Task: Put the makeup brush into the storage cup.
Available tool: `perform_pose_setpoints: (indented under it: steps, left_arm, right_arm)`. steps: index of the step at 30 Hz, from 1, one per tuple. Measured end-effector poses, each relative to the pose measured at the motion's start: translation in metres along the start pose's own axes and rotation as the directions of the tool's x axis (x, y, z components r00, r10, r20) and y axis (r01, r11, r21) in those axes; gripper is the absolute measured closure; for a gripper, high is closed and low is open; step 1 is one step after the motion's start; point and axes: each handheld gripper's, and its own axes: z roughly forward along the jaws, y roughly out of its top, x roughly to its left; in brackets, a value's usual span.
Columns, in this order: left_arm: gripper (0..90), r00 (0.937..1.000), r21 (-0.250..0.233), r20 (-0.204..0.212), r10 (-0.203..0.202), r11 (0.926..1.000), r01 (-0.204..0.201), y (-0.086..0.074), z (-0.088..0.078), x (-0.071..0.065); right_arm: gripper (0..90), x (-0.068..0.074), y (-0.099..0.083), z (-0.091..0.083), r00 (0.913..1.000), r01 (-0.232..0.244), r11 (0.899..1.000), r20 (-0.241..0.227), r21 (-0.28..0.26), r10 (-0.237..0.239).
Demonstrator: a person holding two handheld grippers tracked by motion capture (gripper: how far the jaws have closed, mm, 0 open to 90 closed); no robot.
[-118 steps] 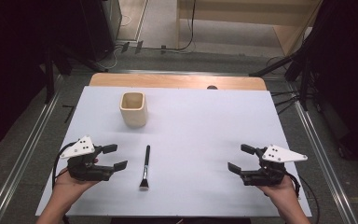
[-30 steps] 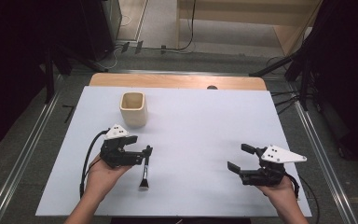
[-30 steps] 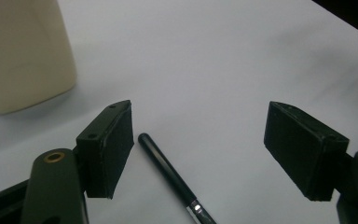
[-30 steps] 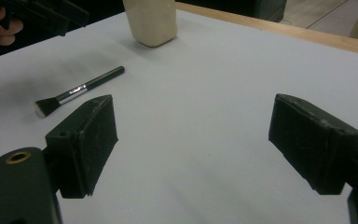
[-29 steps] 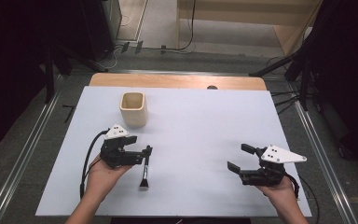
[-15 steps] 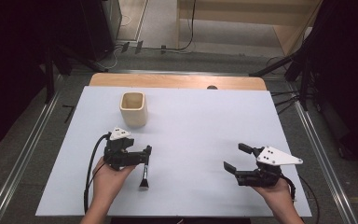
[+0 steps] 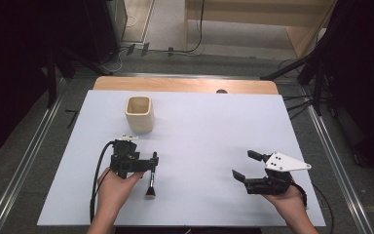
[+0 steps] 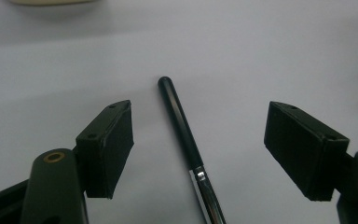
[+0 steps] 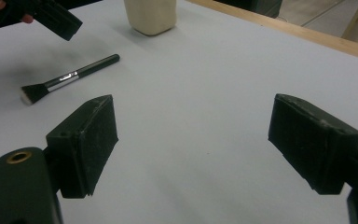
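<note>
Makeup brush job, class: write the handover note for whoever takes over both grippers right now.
Left gripper: open, jaws either side of the makeup brush handle, not yet closed.
Right gripper: open, holding nothing, at the table's right.
Brush lies flat on the white table, bristles toward the person; the beige cup stands upright beyond it.
Done: approach. Left: close on the handle and lift; the cup is probably the destination.

A flat white rectangular worktop (image 7: 209, 126) fills the middle of the high view, with a pale wooden strip (image 7: 185, 85) along its far edge; grey metal rails (image 7: 27, 161) run down both sides over a grey speckled floor (image 7: 165, 61); black cables (image 7: 195, 46) trail across that floor; light wooden furniture (image 7: 253, 17) stands beyond; dark black equipment (image 7: 24, 53) looms at left and right.
</note>
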Motion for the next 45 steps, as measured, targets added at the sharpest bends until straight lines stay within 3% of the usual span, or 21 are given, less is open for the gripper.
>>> perform_pose_setpoints:
  steps: [3, 9, 11, 14, 16, 18, 19, 21, 25, 26, 29, 37, 45]
  left_arm:
    - [24.6, 0.9998, 0.056, 0.000, -0.022, 0.9982, 0.022, 0.004, 0.001, 0.000]
    - [24.6, 0.9989, 0.138, -0.042, -0.020, 0.9901, 0.026, 0.013, 0.005, -0.004]
    - [24.8, 0.9980, 0.178, -0.062, -0.015, 0.9837, 0.026, 0.016, 0.007, -0.007]
    - [26.4, 0.9963, 0.230, -0.068, -0.052, 0.9710, 0.067, 0.020, 0.011, -0.010]
    - [27.1, 0.9964, 0.249, -0.061, -0.060, 0.9657, 0.073, 0.022, 0.013, -0.011]
    - [27.5, 0.9953, 0.277, -0.085, -0.046, 0.9585, 0.068, 0.024, 0.016, -0.015]
    - [27.7, 0.9953, 0.277, -0.085, -0.046, 0.9585, 0.068, 0.024, 0.016, -0.015]
    - [27.8, 0.9945, 0.300, -0.096, -0.043, 0.9513, 0.070, 0.024, 0.018, -0.017]
    - [27.9, 0.9949, 0.365, -0.091, -0.043, 0.9281, 0.074, 0.025, 0.023, -0.018]
    - [28.0, 0.9936, 0.402, -0.103, -0.045, 0.9120, 0.083, 0.026, 0.026, -0.019]
    - [28.6, 0.9927, 0.410, -0.109, -0.052, 0.9072, 0.092, 0.027, 0.026, -0.020]
    - [29.2, 0.9899, 0.415, -0.136, -0.039, 0.9051, 0.092, 0.025, 0.029, -0.023]
    - [29.9, 0.9892, 0.442, -0.143, -0.032, 0.8921, 0.093, 0.021, 0.034, -0.025]
  right_arm:
    - [16.3, 0.001, 0.000, 0.000, 1.0000, 0.007, 1.000, 0.003, 0.007, -0.007]
    - [16.4, 0.001, -0.002, 0.000, 0.9998, 0.017, 1.000, 0.007, 0.023, -0.017]
    - [16.4, 0.001, -0.002, 0.000, 0.9999, 0.013, 1.000, 0.008, 0.023, -0.013]
    - [16.4, 0.000, -0.002, 0.000, 0.9999, 0.015, 1.000, 0.007, 0.022, -0.015]
    - [16.4, 0.000, -0.002, 0.000, 0.9999, 0.014, 1.000, 0.007, 0.024, -0.014]
    - [16.4, 0.000, -0.002, 0.001, 0.9998, 0.017, 0.999, 0.005, 0.028, -0.017]
    - [16.4, 0.000, -0.002, 0.001, 0.9998, 0.017, 0.999, 0.005, 0.028, -0.017]
    - [16.4, 0.000, -0.002, 0.001, 0.9998, 0.017, 0.999, 0.005, 0.028, -0.017]
    - [16.4, 0.000, -0.002, 0.001, 0.9999, 0.013, 0.999, 0.004, 0.031, -0.013]
    - [16.4, 0.000, -0.002, 0.001, 0.9999, 0.012, 1.000, -0.001, 0.025, -0.012]
    - [16.4, -0.001, -0.002, 0.001, 0.9999, 0.013, 1.000, 0.000, 0.025, -0.013]
    - [16.4, 0.000, -0.002, 0.001, 1.0000, 0.009, 1.000, 0.001, 0.029, -0.009]
    - [16.4, -0.001, -0.003, 0.002, 0.9999, 0.010, 0.999, 0.002, 0.032, -0.010]
